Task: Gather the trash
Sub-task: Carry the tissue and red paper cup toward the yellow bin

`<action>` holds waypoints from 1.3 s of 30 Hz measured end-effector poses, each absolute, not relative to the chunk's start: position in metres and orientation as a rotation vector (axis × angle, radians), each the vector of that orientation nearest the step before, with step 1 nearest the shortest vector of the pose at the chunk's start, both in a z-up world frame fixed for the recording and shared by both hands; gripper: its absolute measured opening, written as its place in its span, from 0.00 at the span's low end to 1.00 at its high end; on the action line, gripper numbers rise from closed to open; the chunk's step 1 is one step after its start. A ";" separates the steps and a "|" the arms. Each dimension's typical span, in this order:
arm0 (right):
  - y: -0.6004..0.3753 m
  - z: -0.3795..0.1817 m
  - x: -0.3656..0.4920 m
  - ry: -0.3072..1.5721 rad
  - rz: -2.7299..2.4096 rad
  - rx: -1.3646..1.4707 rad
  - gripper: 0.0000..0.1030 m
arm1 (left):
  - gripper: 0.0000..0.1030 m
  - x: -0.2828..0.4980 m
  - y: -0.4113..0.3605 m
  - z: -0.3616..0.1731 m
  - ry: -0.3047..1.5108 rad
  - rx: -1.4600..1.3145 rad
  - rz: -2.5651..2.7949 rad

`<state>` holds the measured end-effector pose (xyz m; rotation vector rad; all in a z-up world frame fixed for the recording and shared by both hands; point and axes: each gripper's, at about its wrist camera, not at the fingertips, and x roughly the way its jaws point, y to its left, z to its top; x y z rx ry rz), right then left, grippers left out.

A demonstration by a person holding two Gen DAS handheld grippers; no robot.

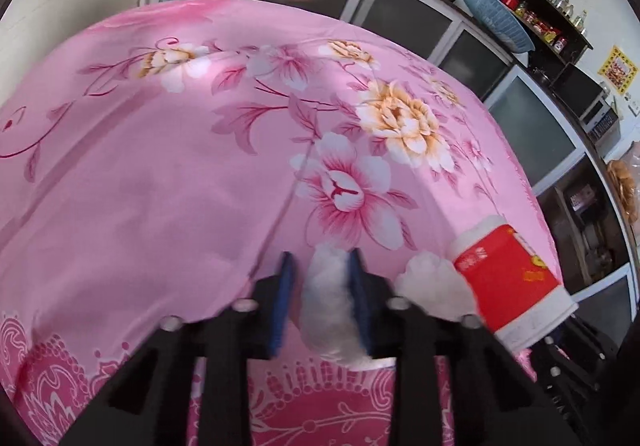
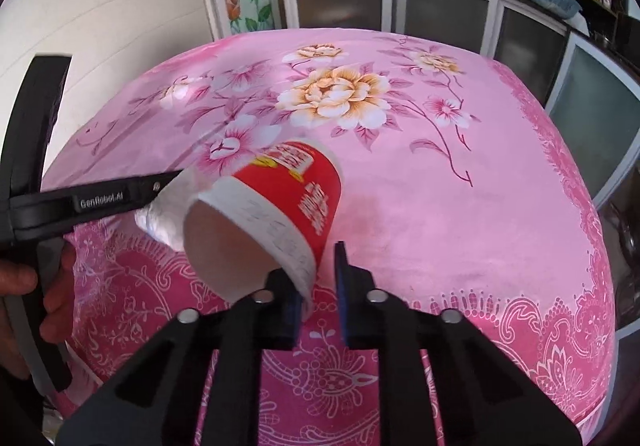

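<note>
Left gripper (image 1: 323, 286): jaws clamped on a crumpled white tissue wad (image 1: 330, 310) above the pink floral tablecloth (image 1: 160, 186). At its three o'clock, right gripper (image 2: 318, 286): jaws pinching the rim of a tilted red-and-white paper cup (image 2: 280, 206).

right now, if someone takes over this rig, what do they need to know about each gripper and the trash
Left gripper: jaws shut on a white tissue wad, low over the pink floral tablecloth.
Right gripper: jaws pinch the rim of the red paper cup, which is tilted with its mouth toward the camera.
A second tissue wad sits right beside the cup's mouth; whether it lies on the cloth is unclear.
Done: one wad and the cup are gripped.
Left: probably feed the held wad into the cup, then the other. No bin is in view.
</note>
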<state>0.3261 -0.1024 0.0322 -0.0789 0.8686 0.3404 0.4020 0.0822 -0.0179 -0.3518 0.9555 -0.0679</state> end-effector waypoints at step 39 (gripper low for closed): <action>-0.312 0.130 0.099 0.622 -0.018 0.084 0.02 | 0.06 0.263 -0.058 0.064 0.763 -0.237 -0.512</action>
